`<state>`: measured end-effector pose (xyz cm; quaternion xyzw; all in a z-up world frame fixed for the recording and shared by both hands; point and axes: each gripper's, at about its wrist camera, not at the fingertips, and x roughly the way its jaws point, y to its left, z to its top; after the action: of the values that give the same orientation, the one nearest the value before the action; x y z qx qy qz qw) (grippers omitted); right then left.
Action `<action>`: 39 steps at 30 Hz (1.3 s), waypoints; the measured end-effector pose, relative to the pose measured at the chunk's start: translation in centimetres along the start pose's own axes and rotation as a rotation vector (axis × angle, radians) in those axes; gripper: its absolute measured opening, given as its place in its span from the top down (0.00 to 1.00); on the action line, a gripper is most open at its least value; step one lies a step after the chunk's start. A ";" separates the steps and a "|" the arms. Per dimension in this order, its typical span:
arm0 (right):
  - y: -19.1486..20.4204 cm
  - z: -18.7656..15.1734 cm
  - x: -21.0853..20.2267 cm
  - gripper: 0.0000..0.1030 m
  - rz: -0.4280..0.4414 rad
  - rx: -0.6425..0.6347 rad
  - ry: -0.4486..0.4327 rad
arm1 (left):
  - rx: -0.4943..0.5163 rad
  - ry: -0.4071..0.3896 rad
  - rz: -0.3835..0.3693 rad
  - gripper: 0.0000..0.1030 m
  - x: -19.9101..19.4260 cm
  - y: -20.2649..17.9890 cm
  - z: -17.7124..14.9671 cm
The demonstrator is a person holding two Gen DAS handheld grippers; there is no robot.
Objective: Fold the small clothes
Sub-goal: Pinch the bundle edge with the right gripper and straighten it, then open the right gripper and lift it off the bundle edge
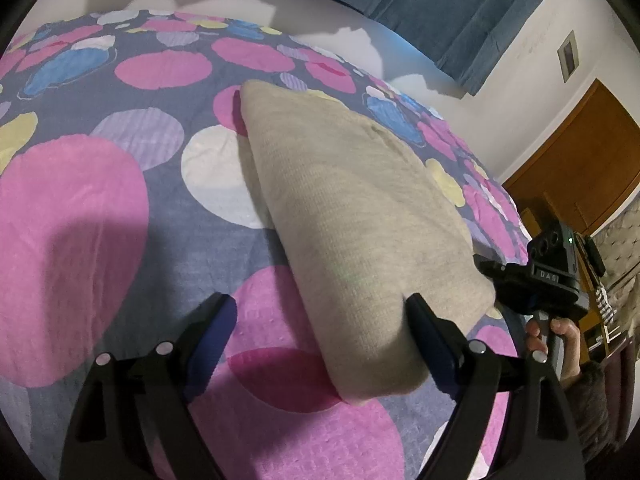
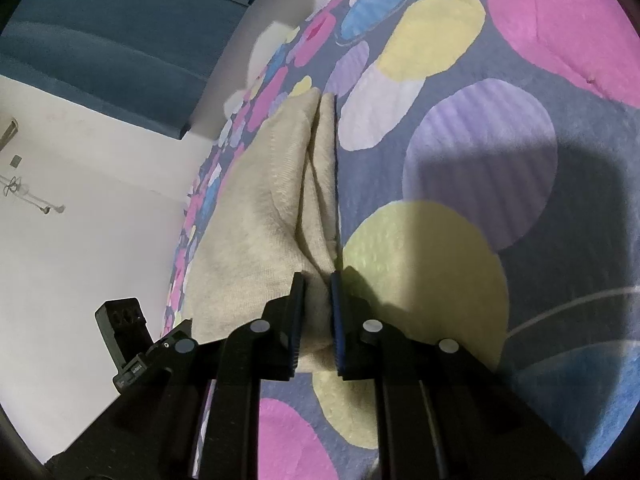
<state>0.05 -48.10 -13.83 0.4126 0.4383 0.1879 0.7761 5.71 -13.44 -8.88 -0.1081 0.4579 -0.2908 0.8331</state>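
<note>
A folded beige knit garment lies on a bedspread printed with large coloured circles. My left gripper stands open and wide at the garment's near corner. Its right finger rests against the cloth's edge, while the left finger is apart from the cloth, over the bedspread. In the right wrist view my right gripper is shut on a bunched fold at the near end of the beige garment, with the pads pressing the cloth from both sides. A hand holds that gripper at the garment's right corner.
The bed's far edge runs below a white wall and a blue curtain. A wooden door stands at the right. The left gripper's camera housing shows at the lower left of the right wrist view.
</note>
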 end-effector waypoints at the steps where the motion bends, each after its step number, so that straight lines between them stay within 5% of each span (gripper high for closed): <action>1: 0.0 0.0 0.0 0.89 0.001 0.000 -0.002 | 0.000 -0.001 -0.001 0.17 0.0 0.0 0.0; 26: 0.1 0.1 -0.3 0.84 0.027 -0.003 -0.017 | 0.003 -0.004 0.001 0.17 0.0 -0.1 -0.1; 29: 0.4 0.1 -0.4 0.79 0.038 -0.005 -0.021 | -0.002 -0.009 -0.010 0.17 -0.2 -0.1 0.0; 34: 1.3 1.1 -1.6 0.46 0.016 -0.009 -0.062 | -0.021 -0.031 -0.057 0.17 -2.2 0.8 1.4; 39: 1.8 4.4 -0.5 0.44 0.000 -0.032 -0.034 | -0.053 0.019 -0.063 0.17 -0.8 2.5 4.1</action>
<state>3.53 -49.48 -10.89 0.4033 0.4222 0.1878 0.7898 9.68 -11.28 -7.14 -0.1417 0.4698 -0.3057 0.8159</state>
